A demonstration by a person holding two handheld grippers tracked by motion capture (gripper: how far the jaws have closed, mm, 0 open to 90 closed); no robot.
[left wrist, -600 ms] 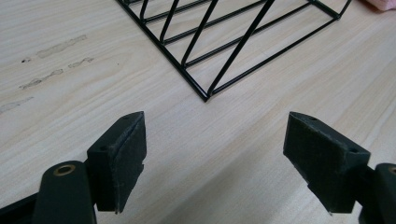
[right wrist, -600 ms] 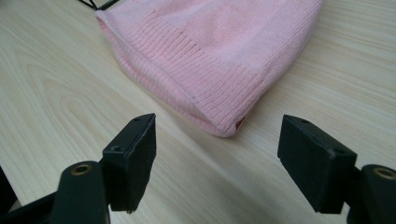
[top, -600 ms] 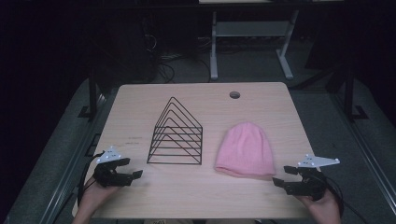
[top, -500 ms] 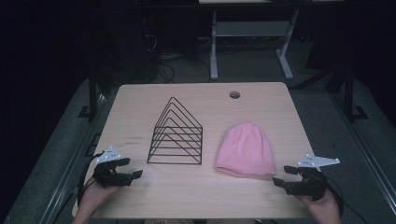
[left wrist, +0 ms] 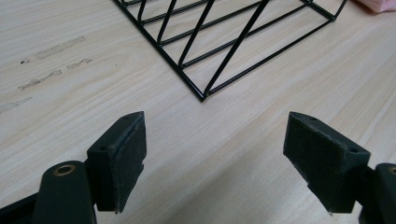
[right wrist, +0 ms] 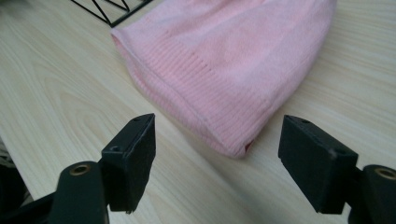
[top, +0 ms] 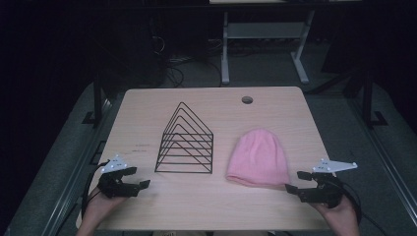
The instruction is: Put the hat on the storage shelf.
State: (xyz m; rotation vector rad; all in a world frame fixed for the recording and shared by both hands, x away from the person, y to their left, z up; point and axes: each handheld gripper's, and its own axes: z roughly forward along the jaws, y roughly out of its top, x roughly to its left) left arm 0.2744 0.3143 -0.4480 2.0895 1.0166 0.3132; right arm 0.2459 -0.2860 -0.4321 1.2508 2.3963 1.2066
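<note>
pink knit beanie [top: 258,157] lies flat beside upright black wire rack [top: 185,142].

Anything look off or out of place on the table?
Nothing stands out. The wire rack stands upright mid-table, and the pink hat lies flat beside it, apart from it. Faint smudges mark the wood left of the rack. The left gripper and right gripper are open and empty.

one wire rack [top: 185,141], one pink beanie [top: 259,157], two claws.
</note>
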